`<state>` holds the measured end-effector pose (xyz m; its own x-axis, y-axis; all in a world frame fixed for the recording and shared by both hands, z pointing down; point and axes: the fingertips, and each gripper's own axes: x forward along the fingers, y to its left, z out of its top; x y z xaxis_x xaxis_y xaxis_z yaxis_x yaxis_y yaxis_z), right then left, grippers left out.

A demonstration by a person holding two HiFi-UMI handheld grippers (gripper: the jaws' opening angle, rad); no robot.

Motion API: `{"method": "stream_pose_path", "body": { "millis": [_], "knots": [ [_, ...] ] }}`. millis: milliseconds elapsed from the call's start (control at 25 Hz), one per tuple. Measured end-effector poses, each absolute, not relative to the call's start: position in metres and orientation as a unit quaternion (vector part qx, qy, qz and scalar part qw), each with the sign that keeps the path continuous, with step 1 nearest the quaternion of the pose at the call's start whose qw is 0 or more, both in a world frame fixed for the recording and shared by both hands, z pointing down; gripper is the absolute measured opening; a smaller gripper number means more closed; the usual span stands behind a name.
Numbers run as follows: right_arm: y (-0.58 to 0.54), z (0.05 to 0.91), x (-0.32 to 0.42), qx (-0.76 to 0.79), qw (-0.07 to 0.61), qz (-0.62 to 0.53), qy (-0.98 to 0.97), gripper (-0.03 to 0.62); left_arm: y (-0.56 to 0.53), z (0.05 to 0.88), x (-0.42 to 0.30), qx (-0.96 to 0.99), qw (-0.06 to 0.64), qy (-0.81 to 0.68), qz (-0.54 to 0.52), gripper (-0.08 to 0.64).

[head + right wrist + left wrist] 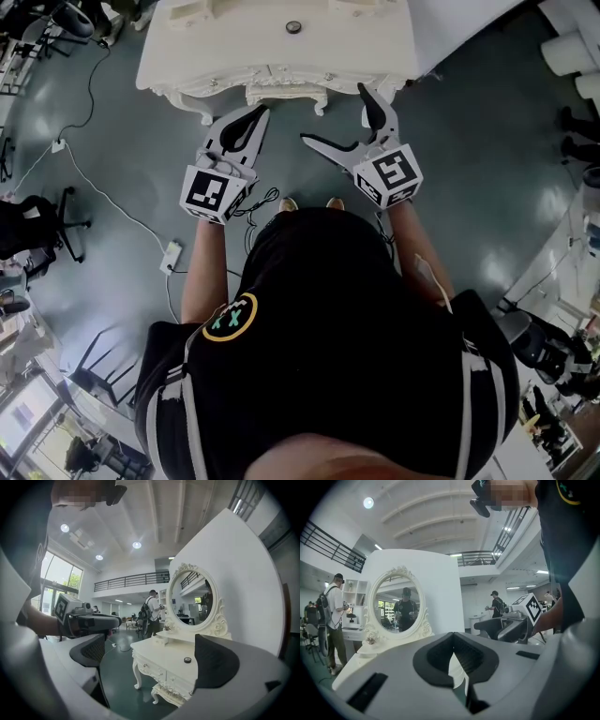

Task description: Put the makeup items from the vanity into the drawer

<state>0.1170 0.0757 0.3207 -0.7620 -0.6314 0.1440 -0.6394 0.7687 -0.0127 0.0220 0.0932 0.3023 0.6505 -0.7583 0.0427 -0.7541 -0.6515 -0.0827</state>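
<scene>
1 small round item (293,27) sits mid-top on the table (216,42), in front of the mirror (190,597). Drawers (157,671) in table front. Left gripper (261,112) and right gripper (334,112) before table, side by side.

Place: a big work hall, like a lab or studio, not a home.
Roof: very high, with round lights (136,544).
Upstairs: a walkway with a railing (131,581).
Floor: the dark, shiny floor (469,159) has a cable (112,199) and an office chair (33,230) on it.
Furniture: a white desk (159,656) and a mirror (190,597) by a bare white board (243,573).
People: a person with a backpack (151,609) stands behind.
</scene>
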Motion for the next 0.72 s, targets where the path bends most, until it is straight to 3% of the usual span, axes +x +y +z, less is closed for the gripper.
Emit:
{"method": "stream_pose_path", "body": {
  "millis": [720],
  "knots": [
    [0.079,0.324,0.151,0.31,0.078,0.023,-0.947,0.6,0.096,0.299,0.056,-0.896,0.029,0.44,-0.05,0.018]
  ]
}}
